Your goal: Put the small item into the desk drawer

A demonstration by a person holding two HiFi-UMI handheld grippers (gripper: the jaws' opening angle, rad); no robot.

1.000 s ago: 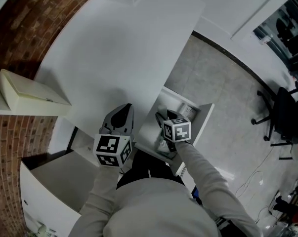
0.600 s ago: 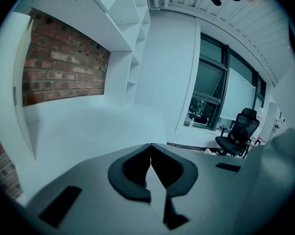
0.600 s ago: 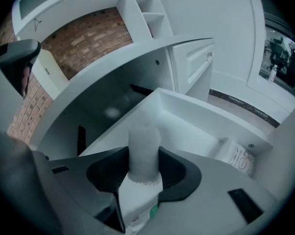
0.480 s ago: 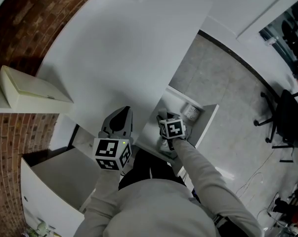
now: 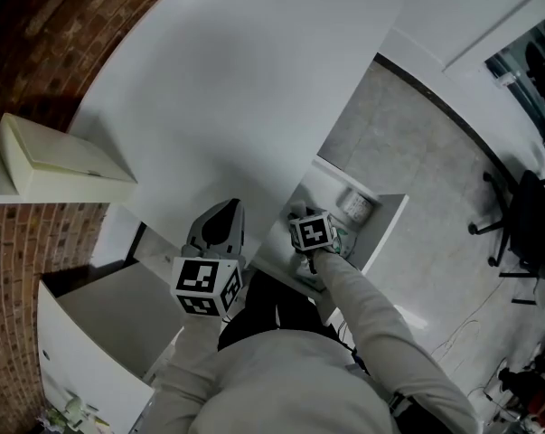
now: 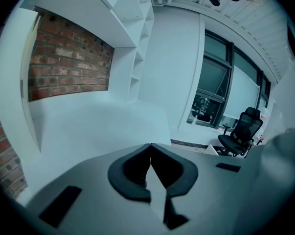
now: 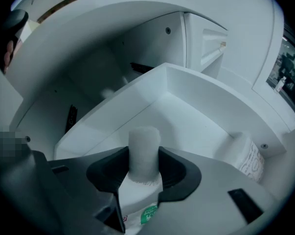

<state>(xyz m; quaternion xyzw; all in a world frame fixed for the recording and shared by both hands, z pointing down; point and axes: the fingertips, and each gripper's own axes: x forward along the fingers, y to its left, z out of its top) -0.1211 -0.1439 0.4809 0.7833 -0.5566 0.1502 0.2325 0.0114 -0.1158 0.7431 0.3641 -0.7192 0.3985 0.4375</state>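
Note:
A small white bottle [image 7: 144, 140] with a white cap and a green-printed label sits between the jaws of my right gripper [image 7: 143, 156], which is shut on it. In the head view that gripper [image 5: 306, 222] points steeply down inside the open white desk drawer [image 5: 387, 231], and the bottle hangs over the drawer's floor [image 7: 186, 126]. My left gripper [image 5: 224, 210] hovers over the desk's front edge, left of the drawer. Its jaws are shut with the tips touching [image 6: 150, 145] and nothing between them.
A white printed cylinder [image 5: 354, 205] lies in the drawer's far right corner [image 7: 247, 155]. The white desk top [image 5: 227, 98] spreads ahead. A cream box [image 5: 60, 165] rests on a shelf at left, a white open compartment [image 5: 100, 324] lower left, an office chair [image 5: 525, 215] at right.
My right gripper has sunk deeper into the drawer with the bottle in it and tipped more steeply down. The left gripper has stayed almost in place.

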